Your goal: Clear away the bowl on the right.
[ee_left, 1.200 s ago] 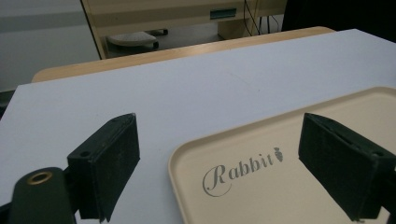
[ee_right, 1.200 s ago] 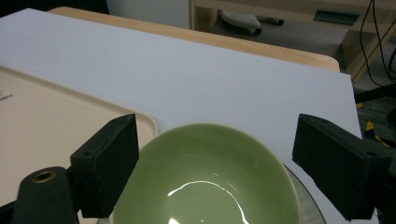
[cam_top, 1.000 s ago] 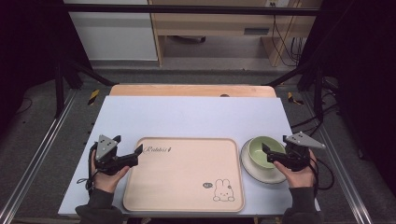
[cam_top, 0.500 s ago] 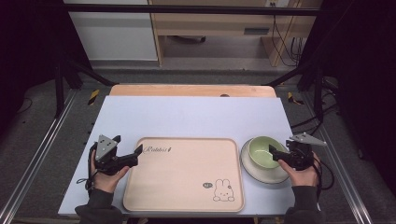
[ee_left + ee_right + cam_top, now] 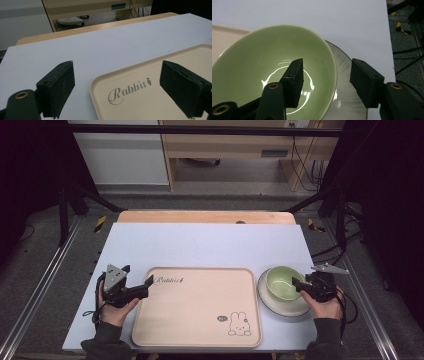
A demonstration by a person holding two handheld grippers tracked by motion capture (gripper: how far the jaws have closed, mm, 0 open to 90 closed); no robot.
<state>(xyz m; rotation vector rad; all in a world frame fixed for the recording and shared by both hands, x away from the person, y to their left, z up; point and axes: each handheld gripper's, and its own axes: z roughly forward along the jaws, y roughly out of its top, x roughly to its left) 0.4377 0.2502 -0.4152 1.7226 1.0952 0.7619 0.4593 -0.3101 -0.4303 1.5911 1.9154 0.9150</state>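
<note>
High view: beige rabbit tray at the tabletop's near edge, green bowl on a white plate beside it. Left gripper view: left gripper, jaws open, flanks the tray's corner. Right gripper view: right gripper, jaws open, straddles the bowl's rim, apparently to pinch it.

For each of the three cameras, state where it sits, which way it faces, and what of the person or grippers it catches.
High view: above the person's side, facing forward and down on the tray; both hands and grippers show.
Left gripper view: rides the left gripper, open, jaws straddling the tray's corner.
Right gripper view: rides the right gripper, open across the green bowl rim, above the white plate.
Shared: high and left gripper views both show the tray's Rabbit lettering.
</note>
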